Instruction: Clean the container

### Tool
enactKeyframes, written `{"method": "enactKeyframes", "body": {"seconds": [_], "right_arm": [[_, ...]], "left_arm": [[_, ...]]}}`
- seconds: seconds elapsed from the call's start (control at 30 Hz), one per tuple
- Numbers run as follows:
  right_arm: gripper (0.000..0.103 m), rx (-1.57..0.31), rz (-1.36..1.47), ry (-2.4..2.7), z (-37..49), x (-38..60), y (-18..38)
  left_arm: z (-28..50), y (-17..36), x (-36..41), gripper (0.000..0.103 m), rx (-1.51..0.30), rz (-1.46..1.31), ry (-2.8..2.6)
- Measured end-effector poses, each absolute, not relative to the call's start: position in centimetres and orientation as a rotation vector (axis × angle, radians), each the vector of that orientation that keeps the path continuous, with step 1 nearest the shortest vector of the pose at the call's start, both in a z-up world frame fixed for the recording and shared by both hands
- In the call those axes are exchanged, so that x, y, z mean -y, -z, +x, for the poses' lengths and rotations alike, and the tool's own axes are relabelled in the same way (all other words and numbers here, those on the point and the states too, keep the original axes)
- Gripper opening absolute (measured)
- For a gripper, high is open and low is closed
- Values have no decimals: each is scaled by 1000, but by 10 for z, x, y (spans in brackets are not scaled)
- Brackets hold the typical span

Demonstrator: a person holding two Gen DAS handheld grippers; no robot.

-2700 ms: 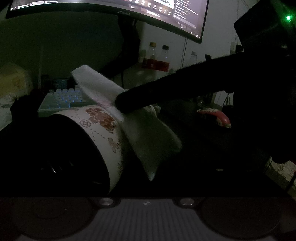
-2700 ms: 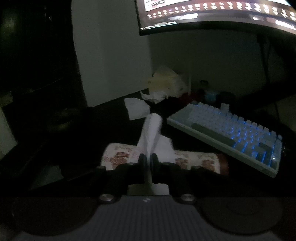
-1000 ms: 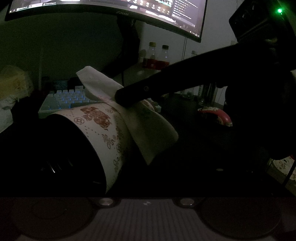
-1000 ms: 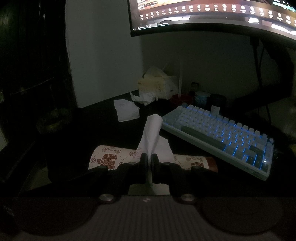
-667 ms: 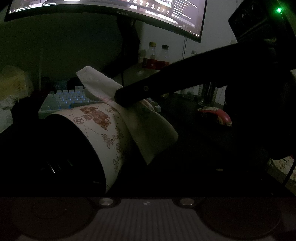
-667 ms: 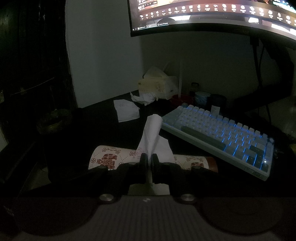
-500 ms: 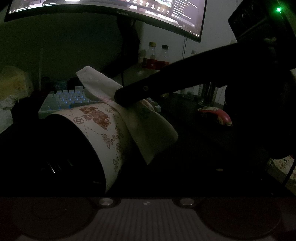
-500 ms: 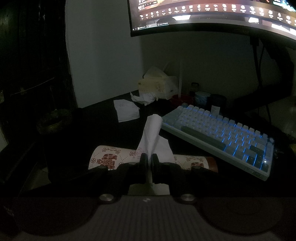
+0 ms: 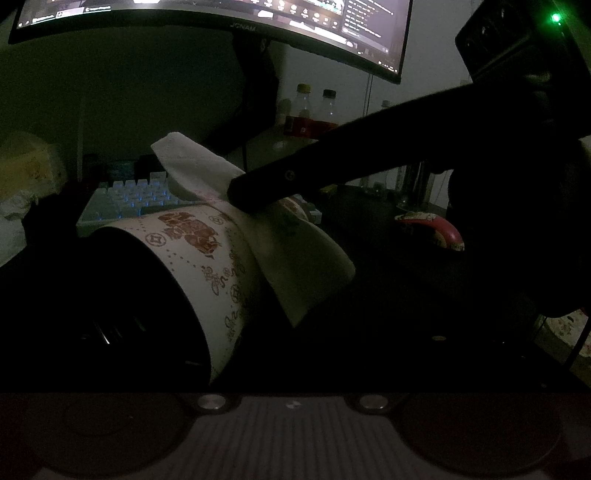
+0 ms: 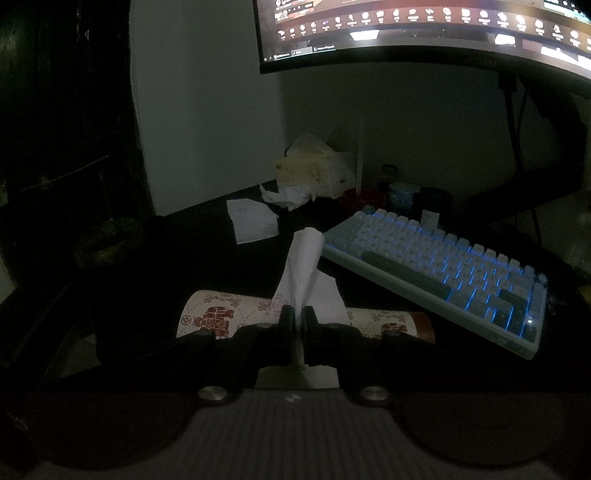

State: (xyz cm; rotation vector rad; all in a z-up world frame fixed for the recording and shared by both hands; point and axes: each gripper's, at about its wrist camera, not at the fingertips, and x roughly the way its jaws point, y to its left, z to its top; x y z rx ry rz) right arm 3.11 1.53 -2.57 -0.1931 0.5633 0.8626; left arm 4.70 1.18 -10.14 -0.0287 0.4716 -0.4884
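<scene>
**Container on its side, tissue pressed against the wall**

A curved monitor (image 10: pixel 443 33) is seen above the rear edge of the dark tabletop (image 10: pixel 207 258). A backlit keyboard (image 10: pixel 443 273) lies toward the right rear of the tabletop, just beyond the container. A tissue box (image 10: pixel 314 170), a crumpled tissue (image 10: pixel 288 195) and a flat sheet of paper (image 10: pixel 253 219) are found near the rear left edge. Two bottles (image 9: pixel 314 110) stand behind the monitor stand in the left wrist view. A dark cup (image 10: pixel 107 280) stands at the left, close to one end of the container.

The container (image 9: pixel 207 266) is a white paper cup with red printed figures. It lies on its side near the front edge of the tabletop, its long axis running left to right in the right wrist view. Its mouth is turned toward the left wrist camera; the interior is too dark for contents to be told.

The right gripper (image 10: pixel 297 317) is closed on a white tissue (image 10: pixel 306 273), which is laid over the upper wall of the container. The left gripper's fingers are lost in darkness; its state cannot be told.
</scene>
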Motion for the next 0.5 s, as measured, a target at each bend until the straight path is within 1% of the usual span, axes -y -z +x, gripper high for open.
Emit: {"method": "enactKeyframes", "body": {"seconds": [0.5], "right_arm": [[9, -561, -186, -844, 22, -23, 27]], "left_arm": [[47, 101, -12, 102, -471, -26, 488]]}}
